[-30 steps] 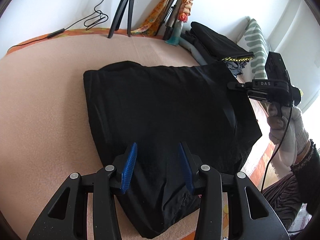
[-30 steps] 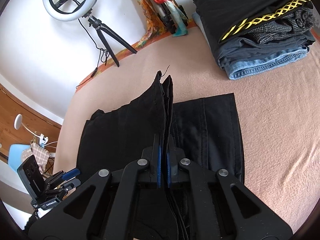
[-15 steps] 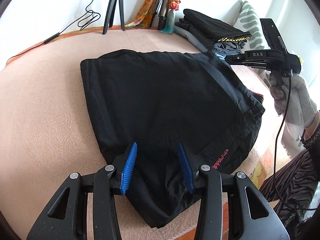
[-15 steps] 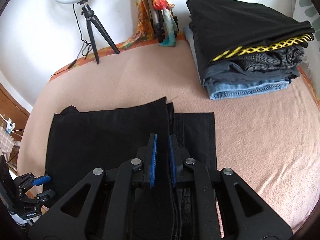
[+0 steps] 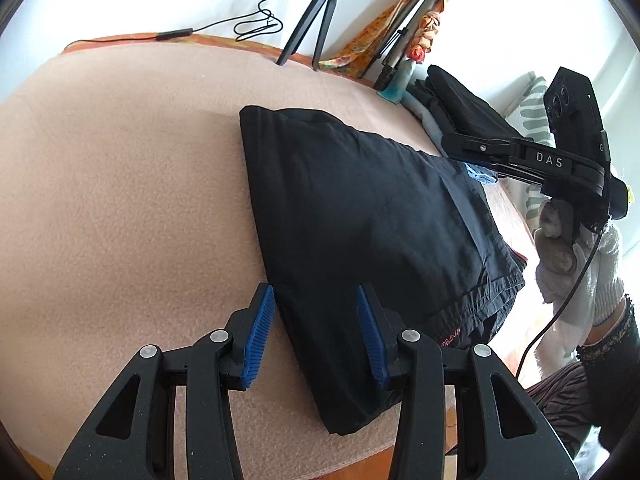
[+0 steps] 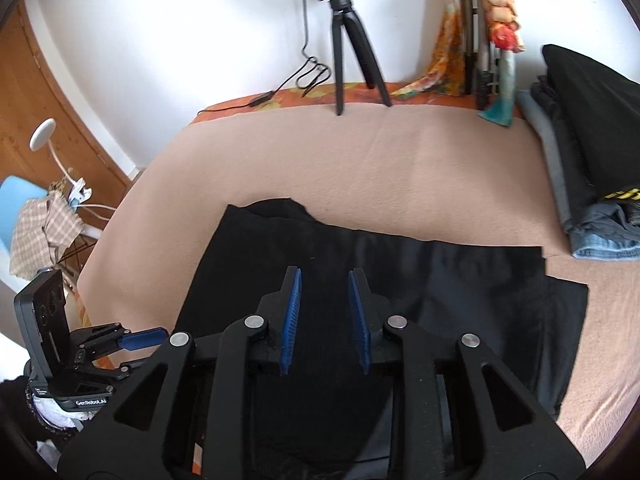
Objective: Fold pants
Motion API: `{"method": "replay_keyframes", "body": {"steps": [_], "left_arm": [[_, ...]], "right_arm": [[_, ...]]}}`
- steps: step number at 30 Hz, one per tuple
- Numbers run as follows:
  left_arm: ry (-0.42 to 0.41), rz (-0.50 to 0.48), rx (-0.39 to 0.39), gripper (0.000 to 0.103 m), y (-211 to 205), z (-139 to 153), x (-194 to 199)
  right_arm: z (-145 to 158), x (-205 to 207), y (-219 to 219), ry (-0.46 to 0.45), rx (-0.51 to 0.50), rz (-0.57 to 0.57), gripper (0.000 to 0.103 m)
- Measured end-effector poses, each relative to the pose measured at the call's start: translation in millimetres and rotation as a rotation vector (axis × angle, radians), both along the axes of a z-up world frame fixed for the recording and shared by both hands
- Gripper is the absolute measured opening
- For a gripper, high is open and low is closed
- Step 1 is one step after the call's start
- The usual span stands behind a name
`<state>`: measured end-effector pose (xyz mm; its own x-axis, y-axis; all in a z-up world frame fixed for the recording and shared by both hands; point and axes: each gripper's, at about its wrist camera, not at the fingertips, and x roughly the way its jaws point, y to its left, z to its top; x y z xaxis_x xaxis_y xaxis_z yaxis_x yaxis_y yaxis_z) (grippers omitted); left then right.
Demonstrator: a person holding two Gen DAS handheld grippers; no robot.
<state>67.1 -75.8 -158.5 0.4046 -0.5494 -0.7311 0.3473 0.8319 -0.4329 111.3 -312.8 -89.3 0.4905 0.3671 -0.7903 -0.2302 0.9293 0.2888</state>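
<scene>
Left wrist view is showing the left gripper (image 5: pixel 316 332) hovering with jaws apart over the near edge of the folded black pants (image 5: pixel 360 216) lying on the peach blanket (image 5: pixel 120 200), while the right gripper (image 6: pixel 324 316), jaws just opening and empty, is lifting clear, so next fold needs aligned edges.

"DAS" in white on the right claw (image 5: pixel 466 152); "GenRobot.AI" on the left claw (image 6: pixel 144 338); pink lettering on the pants (image 5: pixel 360 216) unreadable
</scene>
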Motion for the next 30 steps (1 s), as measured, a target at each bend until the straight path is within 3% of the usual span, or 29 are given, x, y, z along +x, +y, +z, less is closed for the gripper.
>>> {"method": "replay_keyframes", "body": {"steps": [7,9,11,13,18,30], "left_arm": [[0.093,0.009,-0.130,0.041,9.0,-11.5,-4.7],[0.106,0.008,-0.155,0.041,10.3,-11.8,-5.7],[0.121,0.010,-0.196,0.041,12.6,-11.8,-6.4],[0.120,0.010,-0.216,0.041,12.9,-10.1,-7.2],[0.080,-0.010,-0.247,0.041,9.7,-0.3,-12.3],[0.027,-0.048,-0.259,0.041,-0.9,7.4,-25.6]], "right_arm": [[-27.9,31.0,56.7,0.111,0.039,0.096,0.027],[-32.8,38.7,67.3,0.151,0.069,0.101,0.032],[-34.1,44.3,78.4,0.178,0.087,0.108,0.049],[-35.4,48.3,90.6,0.207,0.090,0.124,0.056],[-45.9,56.6,118.7,0.324,0.092,0.151,0.057],[-58.6,53.0,173.1,0.429,-0.186,0.218,0.055]]}}
